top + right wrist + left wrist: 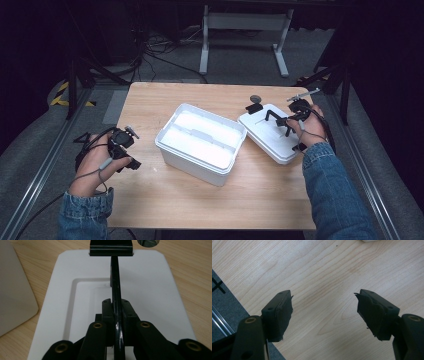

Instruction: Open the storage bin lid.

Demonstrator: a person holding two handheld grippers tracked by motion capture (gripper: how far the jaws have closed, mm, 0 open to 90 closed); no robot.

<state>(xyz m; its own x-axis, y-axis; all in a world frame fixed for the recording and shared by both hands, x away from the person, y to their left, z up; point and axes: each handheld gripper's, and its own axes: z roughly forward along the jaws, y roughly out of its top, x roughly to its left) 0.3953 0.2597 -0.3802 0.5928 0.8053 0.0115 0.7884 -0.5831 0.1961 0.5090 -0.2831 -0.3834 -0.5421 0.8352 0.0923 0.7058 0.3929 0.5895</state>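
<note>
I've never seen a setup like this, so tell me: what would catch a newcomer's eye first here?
Probably the open white tub in the middle of the wooden table. Just right of it lies its flat white lid, where the right gripper has its jaws shut on a thin black handle rising over the lid. At the table's left edge, the left gripper waits open over bare wood.
</note>
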